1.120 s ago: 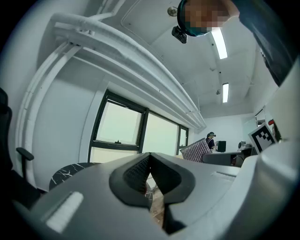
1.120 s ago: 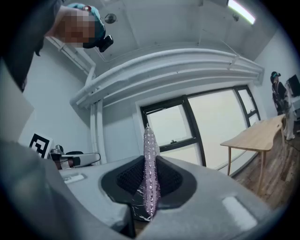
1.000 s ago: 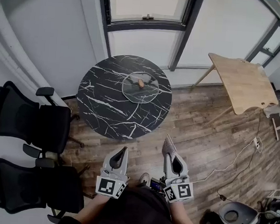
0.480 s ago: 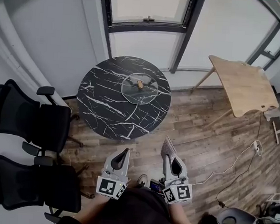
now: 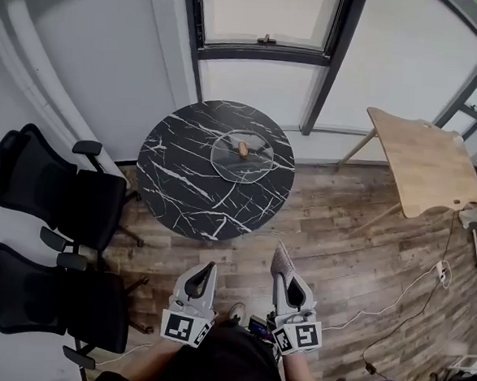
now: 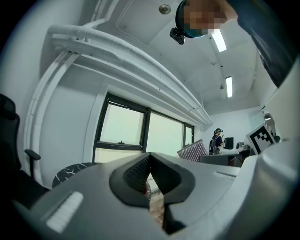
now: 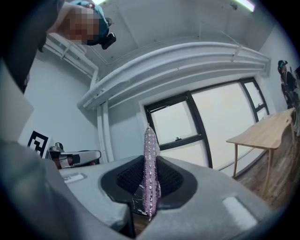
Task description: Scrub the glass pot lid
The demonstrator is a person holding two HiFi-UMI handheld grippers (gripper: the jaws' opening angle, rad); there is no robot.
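Office chairs [image 5: 55, 193]: two black ones against the left wall, one in front of the other.
Bench [image 5: 182, 186]: round, black marble with white veins, standing under the window, just right of the chairs.
Glass pot lid [image 5: 242, 157]: lying flat on the far right part of the bench, its wooden knob [image 5: 242, 148] facing up; well apart from both grippers.
Window [image 5: 267, 17]: dark-framed, in the far white wall behind the bench.
Floor [image 5: 341, 233]: wood planks, with a thin white cable [image 5: 405, 307] trailing across the right side.
Wooden table [image 5: 428, 162]: pale top on slanted legs, over at the right by the wall.
Left gripper [image 5: 208, 269]: held low in front of the person, pointing toward the bench; its fingers [image 6: 137, 172] are closed tip to tip, with nothing between them.
Right gripper [image 5: 289, 280]: held just beside the left one; its fingers [image 7: 127, 179] are clamped on a glittery pinkish scrubbing pad [image 7: 150, 159], which stands on edge and sticks out well past the fingertips.
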